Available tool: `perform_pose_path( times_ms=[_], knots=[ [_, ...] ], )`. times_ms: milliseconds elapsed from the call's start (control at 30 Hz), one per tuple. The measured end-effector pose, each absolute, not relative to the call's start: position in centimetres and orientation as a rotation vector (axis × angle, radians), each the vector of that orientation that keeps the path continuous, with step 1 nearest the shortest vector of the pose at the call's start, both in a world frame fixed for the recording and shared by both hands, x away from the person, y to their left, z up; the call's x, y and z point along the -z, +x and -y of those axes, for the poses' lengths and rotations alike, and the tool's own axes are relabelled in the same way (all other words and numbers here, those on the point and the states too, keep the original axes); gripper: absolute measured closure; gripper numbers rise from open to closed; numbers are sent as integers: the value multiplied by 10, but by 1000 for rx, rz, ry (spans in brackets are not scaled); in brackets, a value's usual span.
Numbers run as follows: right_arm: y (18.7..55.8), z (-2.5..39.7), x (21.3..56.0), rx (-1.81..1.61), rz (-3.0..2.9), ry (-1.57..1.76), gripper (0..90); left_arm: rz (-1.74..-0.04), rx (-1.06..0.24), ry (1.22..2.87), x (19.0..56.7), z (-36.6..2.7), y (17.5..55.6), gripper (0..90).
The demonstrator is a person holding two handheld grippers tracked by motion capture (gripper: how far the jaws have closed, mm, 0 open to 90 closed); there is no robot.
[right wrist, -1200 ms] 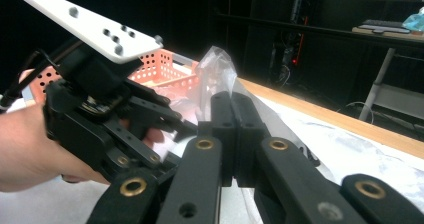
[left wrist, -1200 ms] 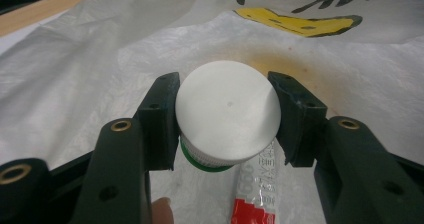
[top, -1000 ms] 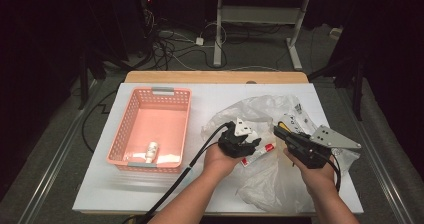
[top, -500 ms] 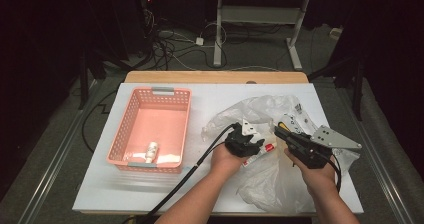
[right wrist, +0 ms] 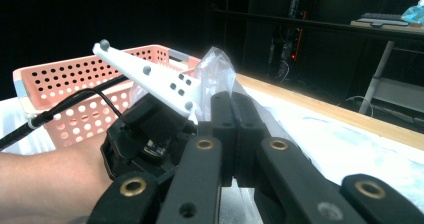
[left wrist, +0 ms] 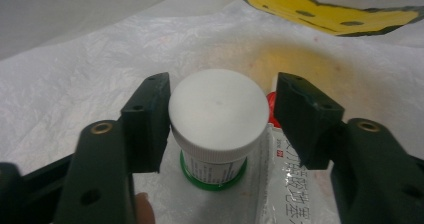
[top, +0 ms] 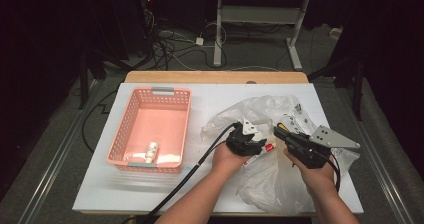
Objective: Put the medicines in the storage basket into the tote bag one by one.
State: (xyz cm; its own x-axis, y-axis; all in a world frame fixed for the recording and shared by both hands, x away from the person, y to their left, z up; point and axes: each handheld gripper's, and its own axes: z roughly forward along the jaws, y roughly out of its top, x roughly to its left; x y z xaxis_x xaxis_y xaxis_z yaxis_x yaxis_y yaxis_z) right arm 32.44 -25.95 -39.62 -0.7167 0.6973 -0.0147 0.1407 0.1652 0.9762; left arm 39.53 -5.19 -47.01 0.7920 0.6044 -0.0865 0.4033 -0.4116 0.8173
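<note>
While the right gripper (right wrist: 232, 134) pinches a fold of the clear plastic bag (top: 272, 179) with its jaws pressed together on the film, the left gripper (left wrist: 220, 119) sits wide open astride a small bottle (left wrist: 217, 126) inside the bag, so the step looks like grabbing it to pull it out. Next move likely calls for closing on the cap, then lifting toward the pink basket (top: 150, 126). Bottle: upright, white round cap, green-printed label, just beside a printed sachet (left wrist: 282, 189).

left gripper (top: 248, 143) | moved right, deeper into the plastic bag (top: 272, 179) | jaws came astride the white-capped bottle (left wrist: 217, 121)
</note>
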Motion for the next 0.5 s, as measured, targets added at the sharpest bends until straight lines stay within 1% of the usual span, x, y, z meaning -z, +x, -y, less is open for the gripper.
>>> perform_pose_path(
  times_ms=[67,267,333,500],
  knots=[
    [325,260,397,-1582,-1981,794,900,-740,-275,2059,467,50,393,382],
    [324,261,395,-1578,-1978,788,900,-742,-190,2040,457,42,388,271],
    [324,261,395,-1580,-1977,787,900,-742,-182,2032,455,39,385,259],
    [324,261,395,-1582,-1978,790,900,-752,-151,2030,448,28,376,132]
  ],
)
